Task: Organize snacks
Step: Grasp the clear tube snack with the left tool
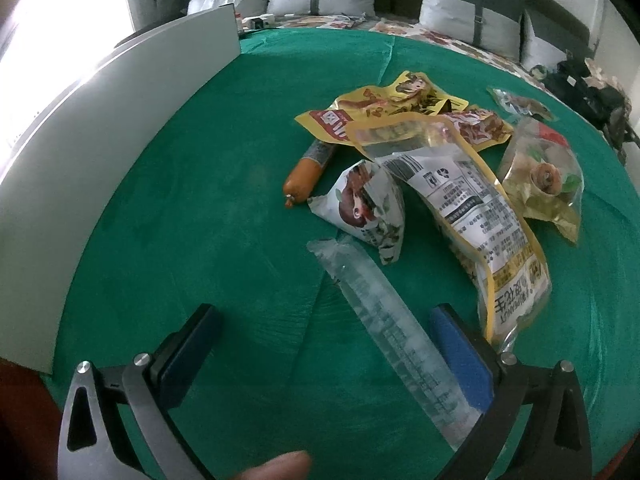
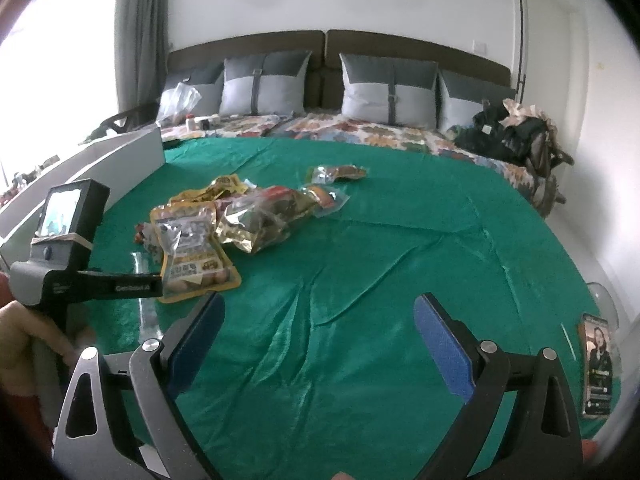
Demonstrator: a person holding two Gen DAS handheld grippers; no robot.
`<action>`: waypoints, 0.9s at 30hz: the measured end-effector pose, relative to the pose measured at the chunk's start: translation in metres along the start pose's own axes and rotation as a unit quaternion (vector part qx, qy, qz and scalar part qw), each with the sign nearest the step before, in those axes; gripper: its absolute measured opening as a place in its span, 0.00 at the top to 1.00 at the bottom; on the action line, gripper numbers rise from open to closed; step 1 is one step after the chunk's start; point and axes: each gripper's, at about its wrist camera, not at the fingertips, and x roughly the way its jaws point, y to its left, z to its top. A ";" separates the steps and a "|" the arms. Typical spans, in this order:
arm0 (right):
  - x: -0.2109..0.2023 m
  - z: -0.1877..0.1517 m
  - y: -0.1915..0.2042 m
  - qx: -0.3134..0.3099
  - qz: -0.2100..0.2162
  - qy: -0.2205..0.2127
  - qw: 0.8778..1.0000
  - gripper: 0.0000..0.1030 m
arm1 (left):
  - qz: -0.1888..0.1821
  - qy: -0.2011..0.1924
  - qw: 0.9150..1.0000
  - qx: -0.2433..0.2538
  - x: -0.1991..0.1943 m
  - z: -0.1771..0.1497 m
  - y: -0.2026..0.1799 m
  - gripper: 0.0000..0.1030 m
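A pile of snack packets lies on the green cloth (image 1: 200, 208). In the left wrist view a long clear packet (image 1: 384, 328) lies between the open jaws of my left gripper (image 1: 324, 336), close to its right pad, not clamped. Beyond it lie a white triangular packet (image 1: 364, 208), a yellow-edged peanut bag (image 1: 472, 208), an orange sausage (image 1: 304, 176), yellow packets (image 1: 384, 108) and a clear bag (image 1: 540, 176). My right gripper (image 2: 320, 328) is open and empty over bare cloth, right of the pile (image 2: 224, 220). The left gripper's body (image 2: 72, 264) shows at that view's left.
A white board or box wall (image 1: 100, 128) stands along the left edge of the cloth. Pillows (image 2: 388, 92) and a floral bedspread lie behind. Dark clothing (image 2: 516, 132) sits at the back right. A phone (image 2: 598, 364) lies at the right edge.
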 end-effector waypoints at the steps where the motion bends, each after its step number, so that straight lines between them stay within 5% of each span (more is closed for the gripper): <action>1: 0.000 0.000 0.001 -0.001 0.000 0.000 1.000 0.06 | -0.001 0.000 1.000 0.002 0.000 0.000 0.000 0.00; 13: 0.003 0.000 0.002 -0.002 0.002 0.003 1.000 0.06 | -0.026 0.015 0.999 0.044 0.003 0.007 0.006 0.00; 27: 0.006 0.001 -0.001 0.004 0.003 0.006 1.000 0.06 | -0.082 0.058 0.983 0.152 0.006 0.013 0.030 0.00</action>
